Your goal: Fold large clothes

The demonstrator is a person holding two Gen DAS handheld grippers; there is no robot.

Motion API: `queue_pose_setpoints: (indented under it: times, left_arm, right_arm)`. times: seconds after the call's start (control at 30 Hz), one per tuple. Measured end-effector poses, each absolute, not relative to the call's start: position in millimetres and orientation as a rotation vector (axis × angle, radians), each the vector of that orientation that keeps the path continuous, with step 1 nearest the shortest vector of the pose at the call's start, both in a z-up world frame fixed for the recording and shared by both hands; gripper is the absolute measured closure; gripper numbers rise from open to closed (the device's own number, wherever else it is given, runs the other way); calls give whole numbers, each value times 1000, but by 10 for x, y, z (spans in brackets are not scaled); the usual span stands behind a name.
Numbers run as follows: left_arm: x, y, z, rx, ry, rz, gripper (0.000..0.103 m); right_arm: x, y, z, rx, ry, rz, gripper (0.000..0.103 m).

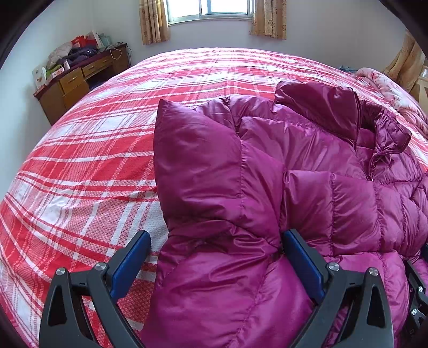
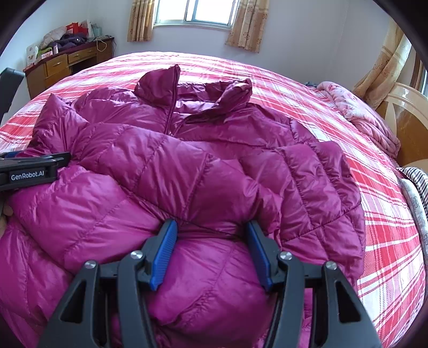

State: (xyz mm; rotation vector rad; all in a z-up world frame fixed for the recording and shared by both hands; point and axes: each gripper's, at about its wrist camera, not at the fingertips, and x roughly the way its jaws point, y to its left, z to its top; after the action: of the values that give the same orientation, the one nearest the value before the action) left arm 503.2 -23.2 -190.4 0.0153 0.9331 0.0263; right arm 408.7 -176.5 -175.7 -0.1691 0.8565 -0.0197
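The right hand-held gripper (image 2: pixel 211 250) is clamped on a puffy fold of the jacket (image 2: pixel 187 166), both blue pads pressed into the fabric. The left hand-held gripper (image 1: pixel 215 263) stands wide: its right pad touches the jacket, its left pad hangs clear over the sheet. The magenta jacket lies spread on the bed (image 2: pixel 385 241), collar toward the window (image 2: pixel 203 10).

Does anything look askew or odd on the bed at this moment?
Nothing is damaged or spilled. The jacket lies rumpled and only partly folded on the bed, its collar standing up unevenly. A pink quilt is bunched at the bed's far right edge.
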Motion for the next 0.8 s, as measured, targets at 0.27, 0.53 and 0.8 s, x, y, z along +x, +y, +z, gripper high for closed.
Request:
queue_pose_setpoints:
  times: [0.27,0.53,0.8]
  left_arm:
    - [5004,-190,-1863,11,947,9,3]
    - [4901,-194,-1239,121,807,-13,3]
    - [5597,-457,-877,151,753,-14,3]
  right_arm:
    - [4120,-1853,-1639,-159,923,108,36]
    - [4322,-2037,-1289,-134,858,158,24]
    - [4983,-2322,-988,-27,812,107,24]
